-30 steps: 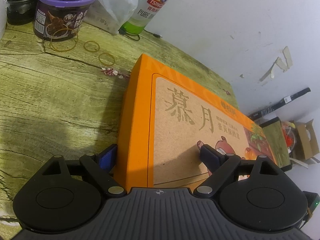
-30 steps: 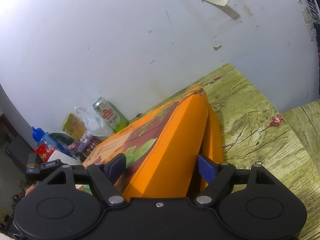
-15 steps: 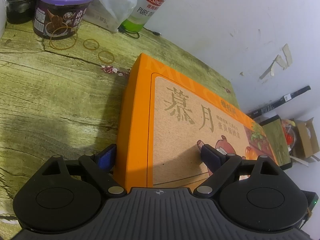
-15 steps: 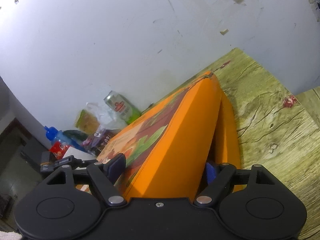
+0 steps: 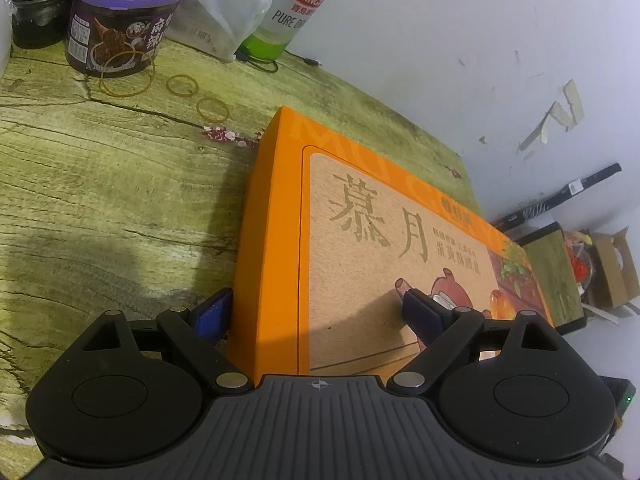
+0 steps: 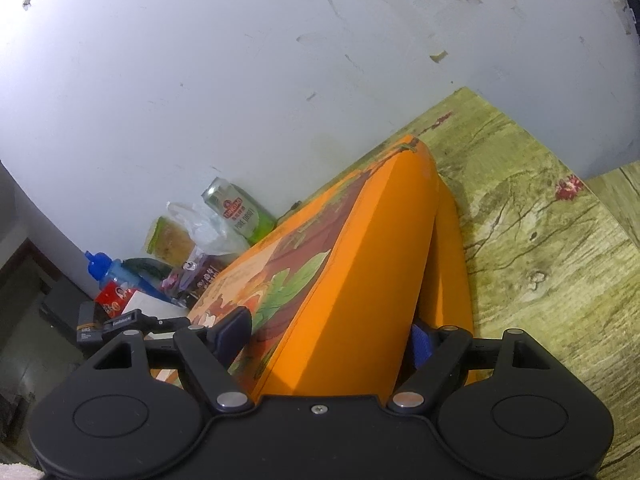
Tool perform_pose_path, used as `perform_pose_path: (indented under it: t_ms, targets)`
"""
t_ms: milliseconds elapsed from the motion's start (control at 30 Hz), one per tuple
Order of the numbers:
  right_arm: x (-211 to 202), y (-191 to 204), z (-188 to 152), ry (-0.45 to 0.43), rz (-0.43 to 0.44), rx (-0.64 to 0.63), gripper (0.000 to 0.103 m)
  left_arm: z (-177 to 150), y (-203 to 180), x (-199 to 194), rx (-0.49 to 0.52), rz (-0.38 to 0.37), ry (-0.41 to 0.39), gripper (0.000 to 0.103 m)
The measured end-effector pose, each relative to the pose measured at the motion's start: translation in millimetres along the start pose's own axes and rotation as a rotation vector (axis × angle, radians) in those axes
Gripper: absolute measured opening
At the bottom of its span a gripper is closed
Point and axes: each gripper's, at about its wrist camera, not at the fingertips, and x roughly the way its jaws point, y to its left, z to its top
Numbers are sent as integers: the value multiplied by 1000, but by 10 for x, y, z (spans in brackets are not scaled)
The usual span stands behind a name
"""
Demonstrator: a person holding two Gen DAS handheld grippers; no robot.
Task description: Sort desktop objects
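We have the orange box (image 5: 352,248) filling the centre and right of the left wrist frame, lying on the green wood-grain table (image 5: 100,200). Left gripper (image 5: 316,312) straddles its near corner, one pad beside the side wall, the other over the lid; contact unclear, so we cannot tell if it grips. In the right wrist frame the right gripper (image 6: 328,336) clamps the box's (image 6: 360,264) lid, raised off the base. Jar (image 5: 120,28), rubber bands (image 5: 128,76), beer can (image 5: 292,12) upper left.
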Motion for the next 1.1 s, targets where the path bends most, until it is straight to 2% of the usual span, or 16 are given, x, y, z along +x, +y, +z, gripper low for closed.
perform_pose_path:
  t_ms: [267, 400, 633, 700, 733, 800, 967, 1100]
  targets:
    - [-34, 0, -26, 5, -1, 7, 77, -34, 11, -10, 5, -3, 6, 91]
    - [-74, -65, -24, 9, 38, 52, 81, -38, 15, -14, 7, -4, 5, 91]
    - [-250, -140, -29, 6, 68, 92, 81, -61, 21, -27, 12, -10, 6, 91]
    - [-355, -135, -24, -12, 35, 81, 87, -80, 14, -39, 22, -12, 6, 91]
    - [-408, -126, -20, -22, 0, 68, 94, -91, 10, -46, 29, -14, 7, 92]
    - [-514, -115, -10, -40, -70, 42, 94, -115, 11, -58, 41, -22, 8, 92]
    - [-608, -173, 83, -44, -123, 58, 94, -169, 57, -126, 37, -50, -8, 92]
    - [-514, -146, 191, -28, -150, 34, 94, -231, -60, -201, 110, 13, -40, 92]
